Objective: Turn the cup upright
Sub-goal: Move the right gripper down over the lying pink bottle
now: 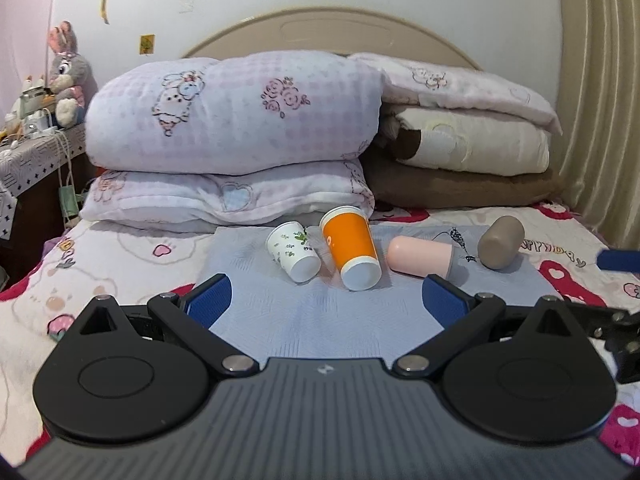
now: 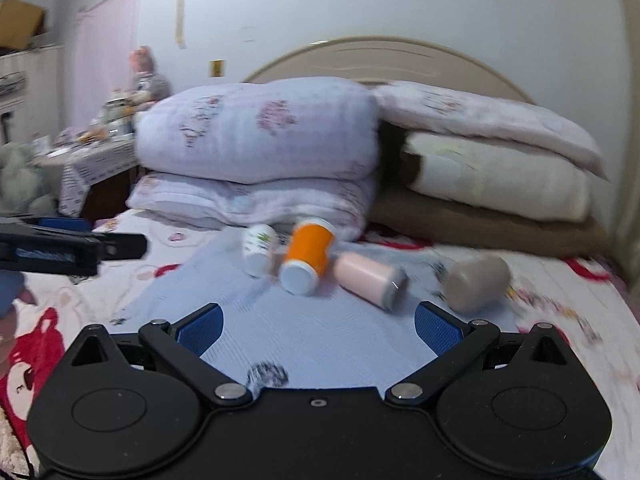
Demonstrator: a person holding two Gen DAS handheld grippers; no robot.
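Left gripper: our left gripper (image 1: 326,300) has its blue-padded fingers (image 1: 210,298) spread wide with nothing between them, hovering over the near part of the mat. It also pokes into the right wrist view from the left edge (image 2: 72,246).

Right gripper: same deal for our right gripper (image 2: 318,326), blue pads wide apart, nothing held. That view is pretty blurry.

Mat: a pale blue textured cloth mat (image 1: 320,320) is spread on the cartoon-print bedsheet (image 1: 100,272), and all four cups lie on it.

White cup: the small white paper cup with green leaf print (image 1: 293,251) is on its side at the left of the row, base towards us.

Orange cup: the orange paper cup with white rim and base (image 1: 352,250) lies on its side just right of the white one, base towards us too; we can't tell whether they touch.

Pink cup: the pale pink plastic cup (image 1: 420,258) lies sideways right of the orange one, open end pointing right.

Grey cup: the grey-brown rounded cup (image 1: 500,242) is tipped over at the far right, apart from the pink one.

Background: stacked lilac-print pillows (image 1: 232,116), folded cream and brown blankets (image 1: 472,160), and a beige curved headboard (image 1: 332,28).
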